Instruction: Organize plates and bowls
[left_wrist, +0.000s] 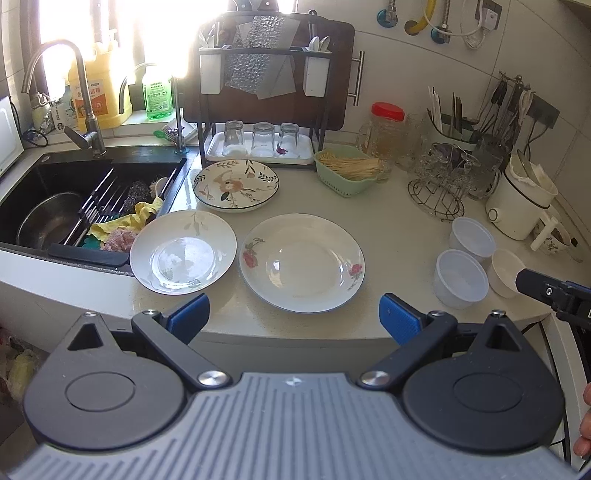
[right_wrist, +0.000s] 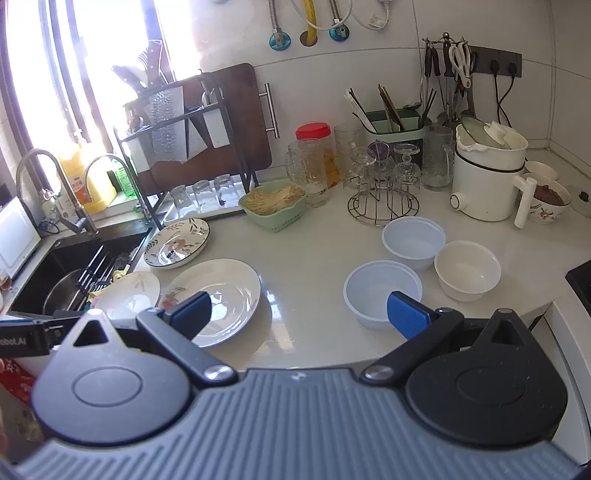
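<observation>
Plainly wide apart on both sides: left gripper (left_wrist: 293, 317) with blue fingers (left_wrist: 188, 315) spread at the counter edge, holding nothing; right gripper (right_wrist: 299, 314) likewise spread and empty, near the front clear bowl (right_wrist: 373, 286). Three plates on the pale counter (left_wrist: 388, 221): flowered plate (left_wrist: 236, 184) at the back by the sink (left_wrist: 44, 192), leaf plate (left_wrist: 183, 253) overhanging the sink edge, rose plate (left_wrist: 303, 262) just beside it. Well apart to the right, three bowls close together: two clear plastic ones, front and back (right_wrist: 413, 240), plus a white bowl (right_wrist: 467, 271) next to them. Behind, a green basket (right_wrist: 273, 206) and upturned glasses (left_wrist: 264, 138) on a tray.
</observation>
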